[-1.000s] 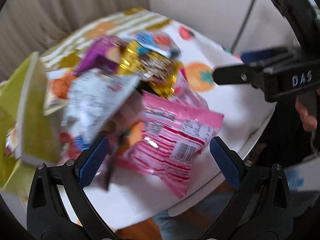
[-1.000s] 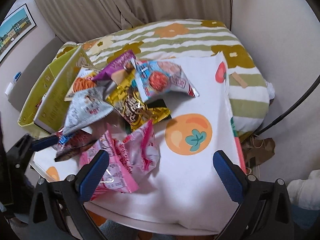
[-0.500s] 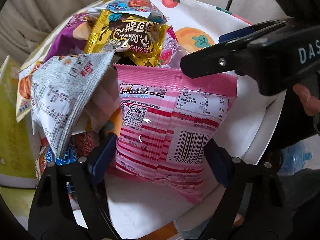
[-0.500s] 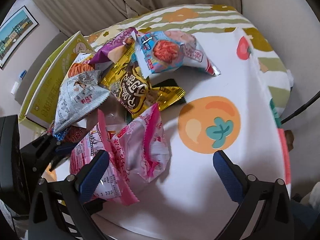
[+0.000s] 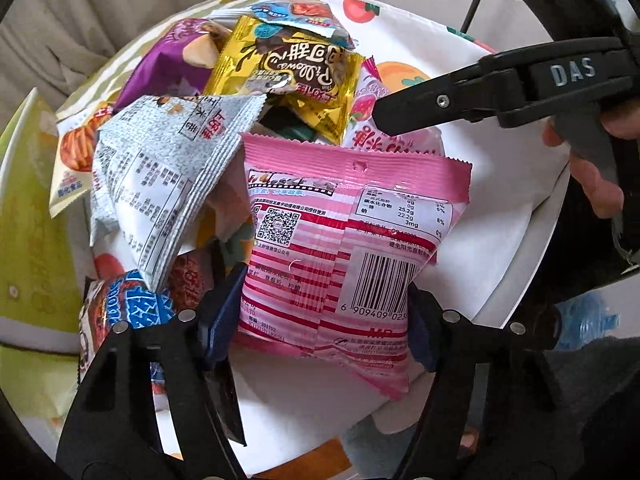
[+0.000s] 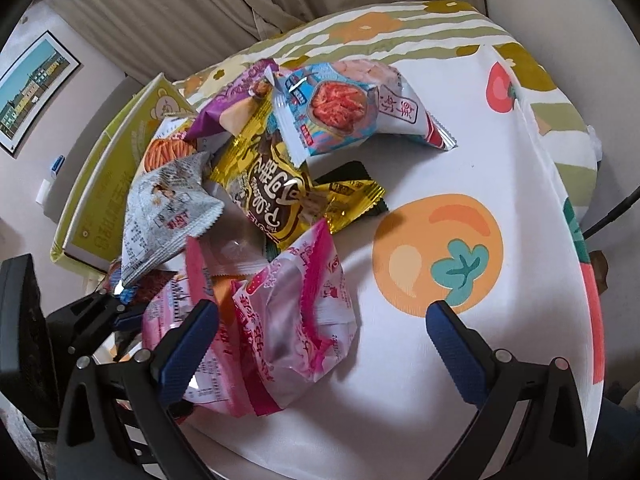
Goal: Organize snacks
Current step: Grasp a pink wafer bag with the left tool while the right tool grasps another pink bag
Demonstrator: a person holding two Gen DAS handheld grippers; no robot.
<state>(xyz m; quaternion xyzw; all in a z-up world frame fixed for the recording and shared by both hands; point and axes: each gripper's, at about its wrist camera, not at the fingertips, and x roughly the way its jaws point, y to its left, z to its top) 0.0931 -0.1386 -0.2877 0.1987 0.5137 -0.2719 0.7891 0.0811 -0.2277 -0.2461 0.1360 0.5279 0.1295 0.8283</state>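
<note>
At the near edge of the bench (image 6: 460, 152), the left tool (image 5: 320, 316) brackets the pink snack bag (image 5: 344, 252), its pads pressing both sides, apparently gripping. The right tool (image 6: 320, 344) hovers wide open, holding nothing, over the second pink bag (image 6: 296, 320). The picking step seems underway; next comes lifting the bag clear toward the green box (image 6: 104, 184).
</note>
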